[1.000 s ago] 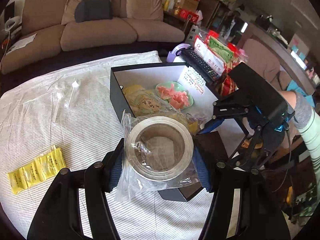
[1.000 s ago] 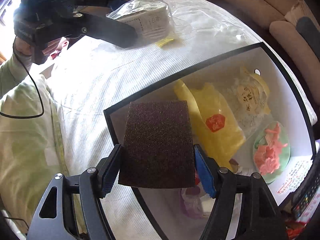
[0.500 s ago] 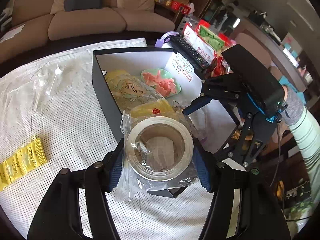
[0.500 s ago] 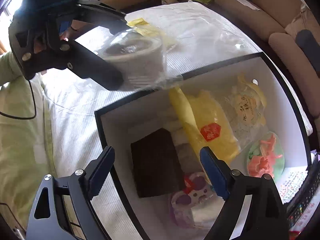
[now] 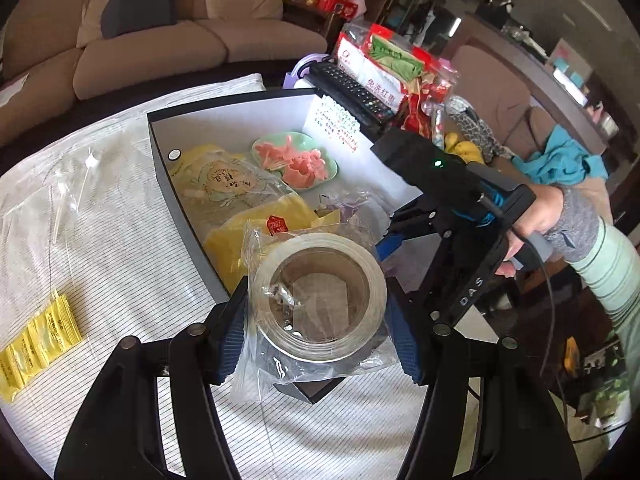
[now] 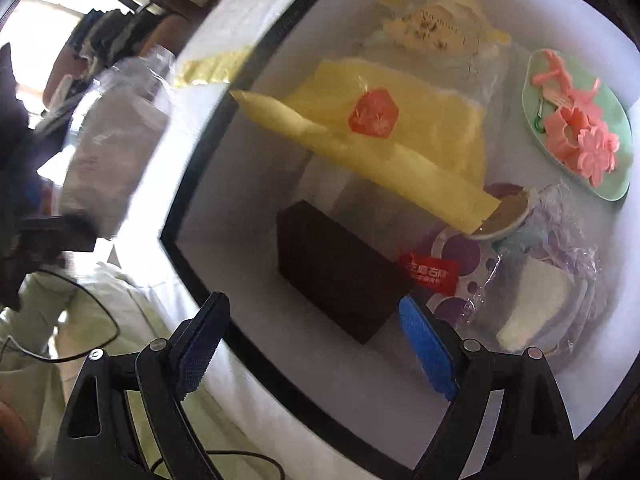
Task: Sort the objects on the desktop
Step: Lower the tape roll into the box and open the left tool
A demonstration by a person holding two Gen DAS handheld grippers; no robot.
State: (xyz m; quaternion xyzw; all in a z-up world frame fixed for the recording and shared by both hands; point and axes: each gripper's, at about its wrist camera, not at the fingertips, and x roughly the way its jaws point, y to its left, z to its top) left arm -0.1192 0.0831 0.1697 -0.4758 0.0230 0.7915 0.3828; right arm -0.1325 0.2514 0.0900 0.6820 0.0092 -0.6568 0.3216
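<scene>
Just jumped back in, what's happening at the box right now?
The left gripper is clamped on a bagged roll of clear tape, holding it above the near corner of the black-rimmed white box. The right gripper is open and empty, and the dark brown sponge block lies inside the box.

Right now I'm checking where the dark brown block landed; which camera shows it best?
The right wrist view: the dark brown block lies in the box, in plain sight just past the open right gripper. In the left wrist view the bagged tape roll blocks that corner, so the block is not visible.
</scene>
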